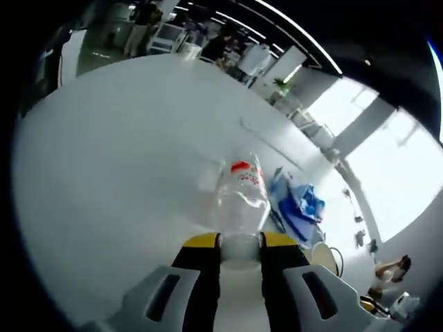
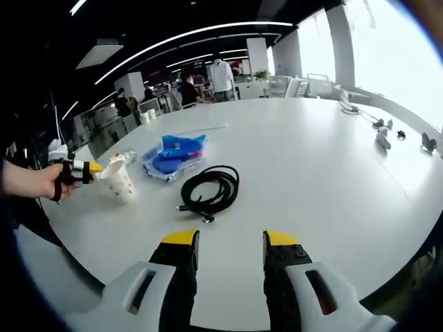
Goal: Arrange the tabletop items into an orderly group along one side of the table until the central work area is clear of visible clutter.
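Here, gripping a clear plastic bottle in the left gripper beside a blue plastic bag; hovering open-jawed, the right gripper near a coiled black cable on the white table

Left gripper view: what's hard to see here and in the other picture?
- Left gripper view: the bottle's bottom end is hidden between the left claw's tips, and its label is too blurred to read.
- Left gripper view: the blue bag is partly behind the bottle; its contents are unclear.
- Right gripper view: the cup blocks most of the bottle.
- Right gripper view: small things far across the table are too tiny to name.
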Available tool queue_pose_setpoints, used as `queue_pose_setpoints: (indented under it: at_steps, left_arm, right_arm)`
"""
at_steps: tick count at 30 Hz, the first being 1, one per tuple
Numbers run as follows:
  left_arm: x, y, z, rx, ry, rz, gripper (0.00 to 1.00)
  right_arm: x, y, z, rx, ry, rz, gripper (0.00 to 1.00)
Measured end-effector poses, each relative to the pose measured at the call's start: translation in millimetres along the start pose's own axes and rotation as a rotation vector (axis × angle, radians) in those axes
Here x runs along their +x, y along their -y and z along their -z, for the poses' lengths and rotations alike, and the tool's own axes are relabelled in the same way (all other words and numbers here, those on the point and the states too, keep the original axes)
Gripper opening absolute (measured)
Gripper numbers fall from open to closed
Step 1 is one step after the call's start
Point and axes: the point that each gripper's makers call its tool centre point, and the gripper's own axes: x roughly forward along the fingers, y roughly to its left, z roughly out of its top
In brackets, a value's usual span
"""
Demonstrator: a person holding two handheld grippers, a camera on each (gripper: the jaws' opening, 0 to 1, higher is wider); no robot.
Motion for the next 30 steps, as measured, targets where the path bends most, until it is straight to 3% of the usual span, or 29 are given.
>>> queue_pose_setpoints:
  at_steps: [9, 12, 23, 26, 30]
  left_arm:
    - [-12.1, 0.7, -14.7, -0.123, 0.074, 0.054, 0.16]
    - [-18.4, 5.5, -28.8, -0.191, 0.130, 0.097, 0.15]
    - [-20.8, 17.1, -47.0, -0.197, 0.145, 0.118, 0.14]
    - [-20.3, 20.8, -49.6, -0.186, 0.148, 0.116, 0.15]
    - [-19.5, 24.7, -52.3, -0.139, 0.149, 0.098, 0.15]
  right_arm:
    - [-0.1, -1.4, 0.2, 0.000, 0.001, -0.005, 0.34]
    - [1.5, -2.9, 0.3, 0.010, 0.004, -0.011, 0.34]
    - [6.3, -10.8, -4.0, 0.007, 0.009, -0.034, 0.34]
    - [7.5, -15.7, -6.3, -0.095, -0.007, -0.060, 0.34]
    - [15.0, -38.1, -19.9, -0.251, 0.013, -0.142, 0.40]
